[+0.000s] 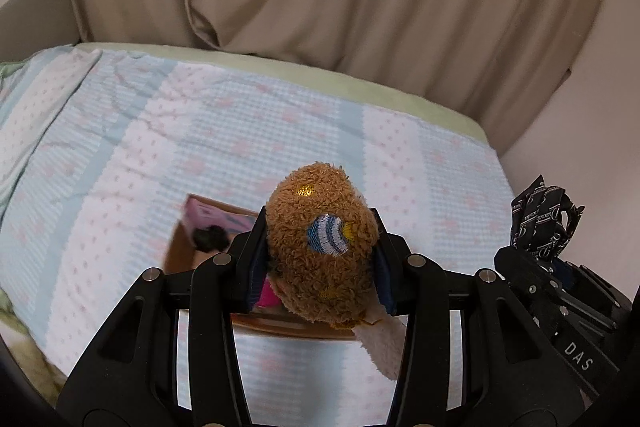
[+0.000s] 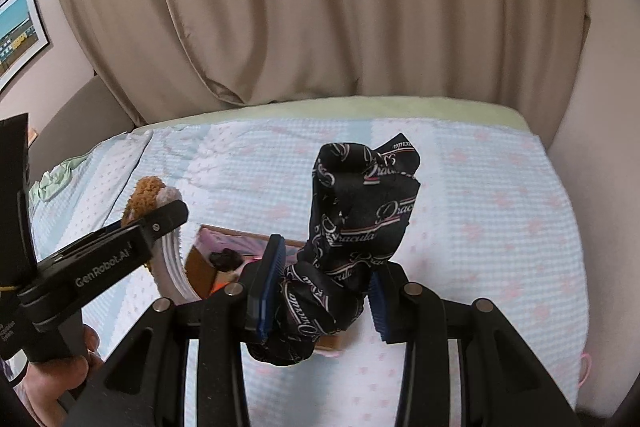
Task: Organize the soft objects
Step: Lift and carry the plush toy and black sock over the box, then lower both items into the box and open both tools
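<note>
Hovering above a bed [image 1: 120, 155], the left gripper [image 1: 320, 259] clamps a brown plush [image 1: 320, 247] while the right gripper [image 2: 320, 291] grips a black printed cloth [image 2: 360, 219], both over an open box [image 2: 200, 267].

Beige curtain [image 2: 320, 7] behind a bed [image 1: 440, 115], pale blue patterned bedspread [image 2: 500, 207], framed picture [image 2: 18, 35] on pinkish wall [image 1: 600, 107]
</note>
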`<state>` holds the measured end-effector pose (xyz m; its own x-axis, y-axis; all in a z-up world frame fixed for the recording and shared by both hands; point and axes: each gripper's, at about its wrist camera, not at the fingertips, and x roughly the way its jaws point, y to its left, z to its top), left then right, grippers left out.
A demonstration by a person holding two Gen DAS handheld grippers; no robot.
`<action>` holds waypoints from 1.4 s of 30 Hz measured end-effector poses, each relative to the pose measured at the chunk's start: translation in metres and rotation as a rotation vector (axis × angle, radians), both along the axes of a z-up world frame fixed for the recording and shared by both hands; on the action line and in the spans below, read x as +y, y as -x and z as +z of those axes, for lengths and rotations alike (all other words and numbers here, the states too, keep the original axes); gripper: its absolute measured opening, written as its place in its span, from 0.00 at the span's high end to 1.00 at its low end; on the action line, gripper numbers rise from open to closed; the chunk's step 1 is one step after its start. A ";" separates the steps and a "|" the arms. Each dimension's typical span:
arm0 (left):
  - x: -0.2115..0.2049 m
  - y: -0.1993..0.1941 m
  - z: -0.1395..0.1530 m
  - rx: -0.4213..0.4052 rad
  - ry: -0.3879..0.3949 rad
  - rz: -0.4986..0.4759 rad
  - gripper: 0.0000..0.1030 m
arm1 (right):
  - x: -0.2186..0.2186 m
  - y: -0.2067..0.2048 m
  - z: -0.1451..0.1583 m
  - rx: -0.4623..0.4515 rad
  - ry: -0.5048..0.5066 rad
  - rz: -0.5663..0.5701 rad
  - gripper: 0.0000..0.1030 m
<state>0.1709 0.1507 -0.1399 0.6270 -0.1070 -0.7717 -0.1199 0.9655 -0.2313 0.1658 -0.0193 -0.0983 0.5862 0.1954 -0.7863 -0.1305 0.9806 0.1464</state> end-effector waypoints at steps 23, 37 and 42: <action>0.091 -0.073 -0.161 0.297 -0.021 -0.167 0.61 | 0.113 -0.068 -0.157 0.376 0.028 0.008 0.66; 0.064 -0.099 -0.228 0.411 -0.094 -0.259 0.54 | 0.076 -0.105 -0.229 0.591 -0.100 -0.118 0.66; 0.059 -0.091 -0.225 0.383 -0.112 -0.294 0.00 | 0.067 -0.118 -0.236 0.622 -0.160 -0.161 0.31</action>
